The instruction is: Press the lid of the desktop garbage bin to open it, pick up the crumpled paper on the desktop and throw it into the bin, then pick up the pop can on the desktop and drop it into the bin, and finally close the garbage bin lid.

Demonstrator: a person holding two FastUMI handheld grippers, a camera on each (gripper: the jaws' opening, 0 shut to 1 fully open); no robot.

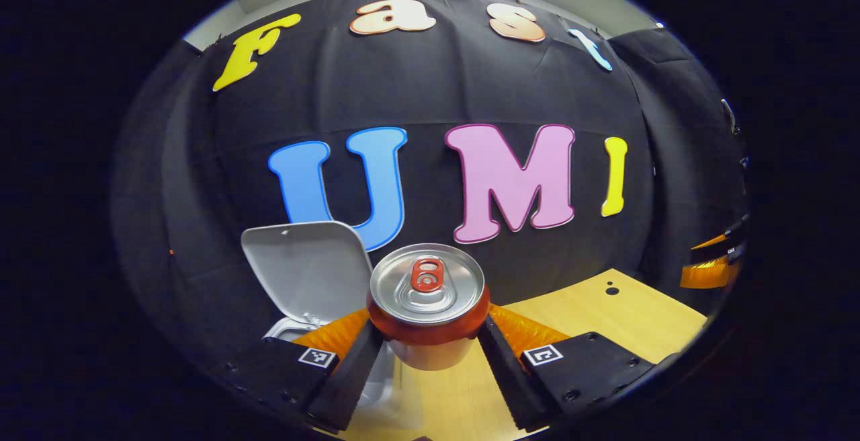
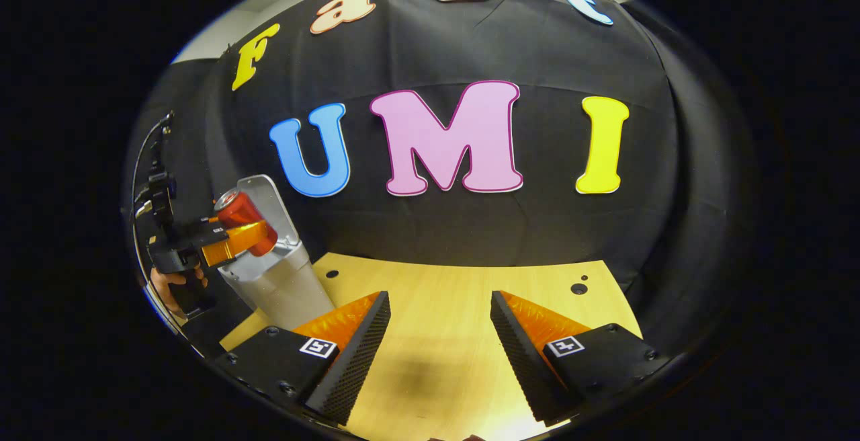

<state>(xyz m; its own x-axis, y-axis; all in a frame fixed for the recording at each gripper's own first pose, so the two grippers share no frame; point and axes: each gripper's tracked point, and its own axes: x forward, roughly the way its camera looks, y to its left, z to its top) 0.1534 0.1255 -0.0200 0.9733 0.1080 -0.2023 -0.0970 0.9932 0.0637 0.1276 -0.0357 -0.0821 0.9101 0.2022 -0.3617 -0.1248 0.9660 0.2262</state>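
Observation:
In the left gripper view, a red pop can [image 1: 427, 306] with a silver top stands upright between my left gripper's fingers, and the left gripper [image 1: 430, 353] is shut on it, held above the table. Just left of it stands the grey desktop bin [image 1: 295, 330] with its lid [image 1: 306, 269] raised open. In the right gripper view, the bin [image 2: 279, 283] stands at the table's far left corner, and the left gripper [image 2: 245, 234] holds the can [image 2: 243, 218] tilted over the bin's open top. My right gripper [image 2: 440, 347] is open above the bare wooden table, with nothing between its fingers.
The wooden table [image 2: 457, 293] runs from the bin to the right, with two small dark holes [image 2: 578, 288] near its far right edge. A person's hand [image 2: 168, 286] holds the left gripper. Black cloth walls close the booth behind and at the sides.

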